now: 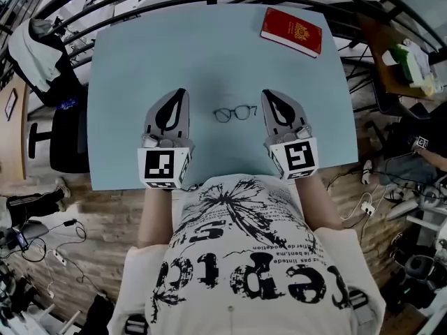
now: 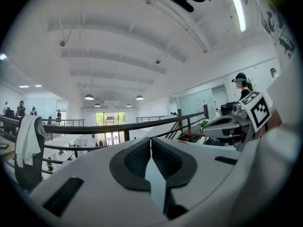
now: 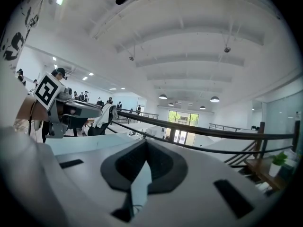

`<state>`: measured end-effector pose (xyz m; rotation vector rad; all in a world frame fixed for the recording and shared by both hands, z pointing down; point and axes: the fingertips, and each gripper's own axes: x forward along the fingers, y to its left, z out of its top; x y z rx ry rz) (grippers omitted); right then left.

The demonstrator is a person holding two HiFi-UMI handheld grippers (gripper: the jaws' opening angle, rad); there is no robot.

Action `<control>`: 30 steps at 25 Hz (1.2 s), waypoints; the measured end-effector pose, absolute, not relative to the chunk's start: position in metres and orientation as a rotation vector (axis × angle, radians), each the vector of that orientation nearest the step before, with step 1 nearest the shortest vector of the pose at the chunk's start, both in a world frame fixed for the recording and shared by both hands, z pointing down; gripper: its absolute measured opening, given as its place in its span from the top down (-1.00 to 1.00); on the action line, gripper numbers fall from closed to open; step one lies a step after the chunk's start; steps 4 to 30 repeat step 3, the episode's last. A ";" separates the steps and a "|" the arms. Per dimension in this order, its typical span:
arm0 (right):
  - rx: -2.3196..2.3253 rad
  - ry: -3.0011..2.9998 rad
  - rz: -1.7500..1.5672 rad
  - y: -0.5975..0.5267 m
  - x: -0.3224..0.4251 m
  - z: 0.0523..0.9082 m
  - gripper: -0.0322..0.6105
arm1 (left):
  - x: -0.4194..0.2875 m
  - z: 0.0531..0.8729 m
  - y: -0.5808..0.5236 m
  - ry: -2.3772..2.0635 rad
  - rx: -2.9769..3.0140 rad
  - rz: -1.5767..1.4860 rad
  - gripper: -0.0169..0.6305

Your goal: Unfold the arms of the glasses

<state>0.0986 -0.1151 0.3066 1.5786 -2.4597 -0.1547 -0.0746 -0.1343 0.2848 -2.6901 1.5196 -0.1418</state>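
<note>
Glasses (image 1: pixel 235 113): thin dark frame, two rounded clear lenses joined by a narrow bridge. They rest on the pale blue counter (image 1: pixel 140 61), in its near half, with the lens row running left to right. Position: between the left hand-held gripper (image 1: pixel 183 91) and the right hand-held gripper (image 1: pixel 266 93), touching neither. The arms are too fine to make out.

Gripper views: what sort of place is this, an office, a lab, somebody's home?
Most likely a large open-plan office or lab, on an upper level. A black railing overlooks a bright hall with hanging ceiling lamps, and the pale blue table stands among an office chair and floor cables.
</note>
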 end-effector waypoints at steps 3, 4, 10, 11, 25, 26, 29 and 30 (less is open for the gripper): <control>1.569 -2.457 -0.168 -0.118 0.099 0.306 0.88 | -0.071 0.287 -0.138 1.512 -2.699 -0.151 0.88; 1.569 -2.457 -0.168 -0.118 0.099 0.306 0.88 | -0.071 0.287 -0.138 1.512 -2.699 -0.151 0.88; 1.569 -2.457 -0.168 -0.118 0.099 0.306 0.88 | -0.071 0.287 -0.138 1.512 -2.699 -0.151 0.88; 1.569 -2.457 -0.168 -0.118 0.099 0.306 0.88 | -0.071 0.287 -0.138 1.512 -2.699 -0.151 0.88; 1.569 -2.457 -0.168 -0.118 0.099 0.306 0.88 | -0.071 0.287 -0.138 1.512 -2.699 -0.151 0.88; 1.569 -2.457 -0.168 -0.118 0.099 0.306 0.88 | -0.071 0.287 -0.138 1.512 -2.699 -0.151 0.88; 1.569 -2.457 -0.168 -0.118 0.099 0.306 0.88 | -0.071 0.287 -0.138 1.512 -2.699 -0.151 0.88; 1.569 -2.457 -0.168 -0.118 0.099 0.306 0.88 | -0.071 0.287 -0.138 1.512 -2.699 -0.151 0.88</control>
